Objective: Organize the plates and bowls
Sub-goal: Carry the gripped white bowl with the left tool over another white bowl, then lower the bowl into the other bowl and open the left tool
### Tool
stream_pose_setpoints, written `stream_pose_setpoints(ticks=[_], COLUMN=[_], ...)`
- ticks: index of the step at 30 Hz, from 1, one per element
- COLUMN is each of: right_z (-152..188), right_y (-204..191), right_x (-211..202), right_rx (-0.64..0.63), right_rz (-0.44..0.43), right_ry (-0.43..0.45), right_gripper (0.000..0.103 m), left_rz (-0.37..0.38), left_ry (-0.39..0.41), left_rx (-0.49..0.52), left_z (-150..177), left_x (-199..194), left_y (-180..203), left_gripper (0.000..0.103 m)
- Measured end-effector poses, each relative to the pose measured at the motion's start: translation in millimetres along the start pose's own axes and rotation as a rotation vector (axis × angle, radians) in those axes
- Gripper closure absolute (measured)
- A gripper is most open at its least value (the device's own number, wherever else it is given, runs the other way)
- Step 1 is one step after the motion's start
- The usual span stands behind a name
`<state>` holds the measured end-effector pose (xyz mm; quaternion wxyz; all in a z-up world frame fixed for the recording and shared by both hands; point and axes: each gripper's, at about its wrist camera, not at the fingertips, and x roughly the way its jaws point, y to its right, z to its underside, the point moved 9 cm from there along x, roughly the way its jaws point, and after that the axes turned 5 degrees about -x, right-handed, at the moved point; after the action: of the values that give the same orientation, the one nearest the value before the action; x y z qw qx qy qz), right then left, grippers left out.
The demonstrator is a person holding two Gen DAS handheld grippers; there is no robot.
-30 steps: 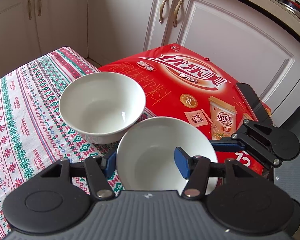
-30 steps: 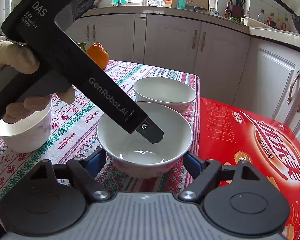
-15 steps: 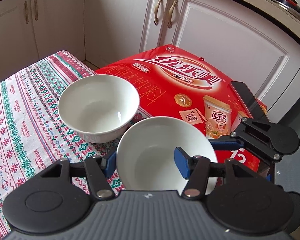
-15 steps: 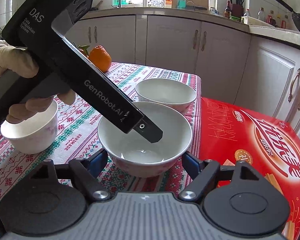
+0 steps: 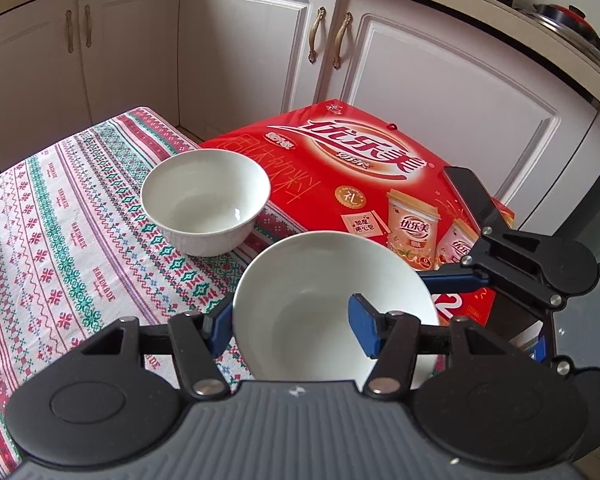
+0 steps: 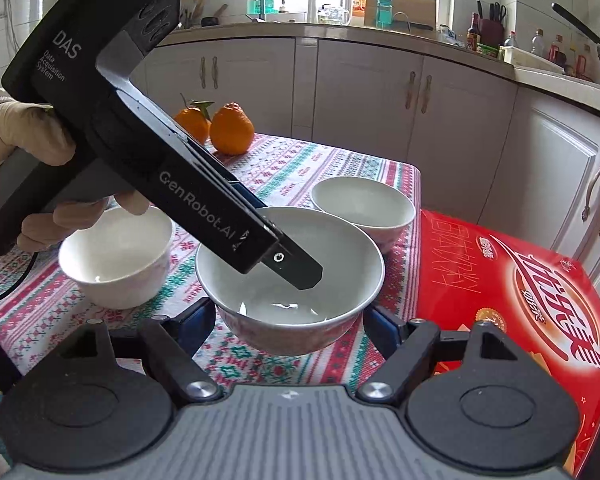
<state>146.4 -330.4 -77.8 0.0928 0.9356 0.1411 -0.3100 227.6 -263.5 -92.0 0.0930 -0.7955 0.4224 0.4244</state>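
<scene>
A white bowl hangs just above the patterned tablecloth, held from two sides. My left gripper is shut on its rim, one blue pad outside the wall and the other inside; the right wrist view shows that inner finger dipping into the bowl. My right gripper straddles the bowl's body with both pads against its sides, and its head shows at the right of the left wrist view. A second white bowl stands on the cloth beyond.
A third white bowl sits on the cloth under the gloved hand. Two oranges lie at the table's far end. A red box adjoins the table, with a dark phone on it. White cabinets stand behind.
Both grippers have risen together with the bowl between them. The table, the second bowl and the red box now look lower and farther. The grips have not changed.
</scene>
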Motion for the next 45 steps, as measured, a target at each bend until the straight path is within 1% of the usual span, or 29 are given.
stream_pose_setpoints(ticks=[9,22,32,45], right_z=[-18.9,-41.9,-53.8,-55.2], right_y=[-32.5,-73.8,-100.3,-119.6], right_x=[-11.3,-2.4,13.8,34.3], right_rx=[-0.054,-0.084,-0.106,-0.12], right_rz=[-0.027,-0.106,-0.161,-0.205], right_ry=[0.022,0.042,0.033,-0.006], right_gripper=[0.018,0.018,0.018,0.018], left_rz=[-0.03,-0.099,-0.139,-0.15], left_ry=[0.047,0.107,0.128,0.12], left_rx=[-0.021,-0.067,-0.122,-0.178], left_z=[13.0,30.3,45.3,64.8], left_x=[-41.3,-84.6,-102.5,-103.2], left_y=[-10.9,-41.9,-70.3,-91.3], left_gripper=[0.045,0.045,0.045,0.045])
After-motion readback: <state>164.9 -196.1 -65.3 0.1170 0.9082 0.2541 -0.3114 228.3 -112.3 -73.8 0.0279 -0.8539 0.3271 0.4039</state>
